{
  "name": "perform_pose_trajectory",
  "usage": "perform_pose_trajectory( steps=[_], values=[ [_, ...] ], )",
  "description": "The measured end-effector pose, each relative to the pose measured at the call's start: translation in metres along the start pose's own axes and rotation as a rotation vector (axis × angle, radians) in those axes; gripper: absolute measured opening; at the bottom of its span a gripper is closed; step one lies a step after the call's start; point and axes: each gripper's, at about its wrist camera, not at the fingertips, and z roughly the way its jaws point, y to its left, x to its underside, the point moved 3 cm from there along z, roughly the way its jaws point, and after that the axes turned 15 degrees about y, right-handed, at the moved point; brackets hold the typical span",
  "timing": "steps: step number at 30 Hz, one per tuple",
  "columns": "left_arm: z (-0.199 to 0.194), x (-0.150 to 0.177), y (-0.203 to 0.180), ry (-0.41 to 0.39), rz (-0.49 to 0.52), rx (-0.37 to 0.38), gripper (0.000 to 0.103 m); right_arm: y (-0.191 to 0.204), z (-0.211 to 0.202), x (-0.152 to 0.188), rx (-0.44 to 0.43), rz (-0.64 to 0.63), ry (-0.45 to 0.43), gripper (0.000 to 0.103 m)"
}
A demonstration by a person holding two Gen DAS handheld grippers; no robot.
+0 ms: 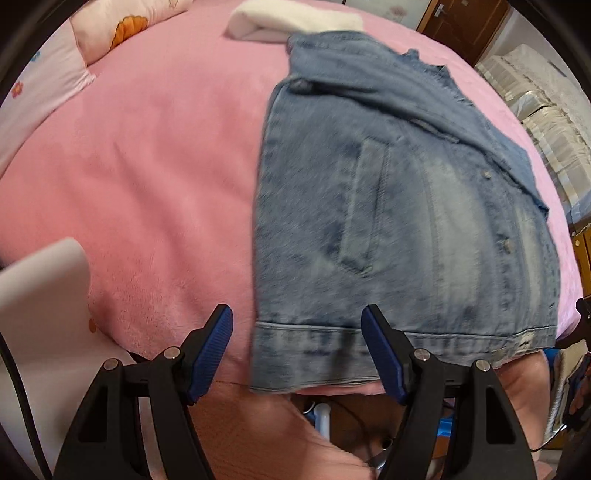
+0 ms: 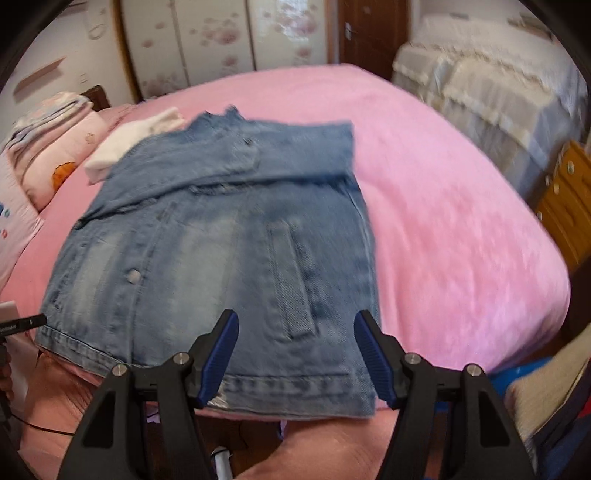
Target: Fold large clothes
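A blue denim jacket (image 1: 399, 221) lies flat on the pink bed (image 1: 147, 166), its hem at the near edge and its sleeves folded across the upper part. It also shows in the right wrist view (image 2: 221, 240). My left gripper (image 1: 297, 350) is open and empty, just above the hem's left corner. My right gripper (image 2: 295, 354) is open and empty, just above the hem's right part. Both views are blurred by motion.
A folded white garment (image 1: 291, 22) lies beyond the jacket's collar. Pink floral pillows (image 2: 55, 147) sit at the bed's far left. A white board (image 1: 40, 295) stands at the near left. A lace-covered sofa (image 2: 498, 85) and a wooden cabinet (image 2: 569, 199) stand to the right.
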Motion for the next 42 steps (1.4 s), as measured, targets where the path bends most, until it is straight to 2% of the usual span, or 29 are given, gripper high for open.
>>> perform_pose_trajectory(
  steps=[5,11,14,16,22,24,26,29,31,35,38,42],
  values=[
    [0.012,0.002,0.012,0.014,-0.017,0.017,0.071,-0.029,0.026,0.004,-0.039,0.086,0.08,0.065],
    [0.022,0.0,0.024,0.022,-0.025,0.07,0.073,-0.043,0.053,0.011,-0.065,0.106,0.163,0.065],
    [0.027,0.001,0.032,0.032,-0.038,0.119,0.077,-0.048,0.067,0.016,-0.072,0.105,0.208,0.065],
    [0.03,0.002,0.032,0.033,-0.03,0.133,0.081,-0.053,0.072,0.018,-0.112,0.125,0.221,0.065],
    [0.039,0.003,0.02,0.034,0.031,0.104,0.096,-0.06,0.081,0.019,-0.191,0.143,0.236,0.065],
    [0.04,0.003,0.016,0.03,0.038,0.088,0.097,-0.057,0.08,0.017,-0.227,0.12,0.243,0.048],
    [0.04,0.002,0.016,0.028,0.031,0.084,0.097,-0.046,0.075,0.015,-0.163,0.06,0.242,0.04],
    [0.038,0.001,0.014,0.022,0.014,0.07,0.092,-0.039,0.073,0.014,-0.129,0.021,0.244,0.038],
    [0.035,0.001,0.01,0.018,0.01,0.058,0.087,-0.044,0.075,0.015,-0.166,0.05,0.251,0.039],
    [0.031,-0.003,-0.01,0.006,0.03,0.031,0.072,-0.053,0.081,0.016,-0.211,0.09,0.255,0.044],
    [0.03,-0.002,-0.015,-0.001,0.049,0.013,0.07,-0.054,0.084,0.016,-0.226,0.1,0.257,0.044],
    [0.037,-0.005,-0.012,0.016,0.021,0.056,0.07,-0.058,0.087,0.016,-0.25,0.111,0.262,0.046]
  ],
)
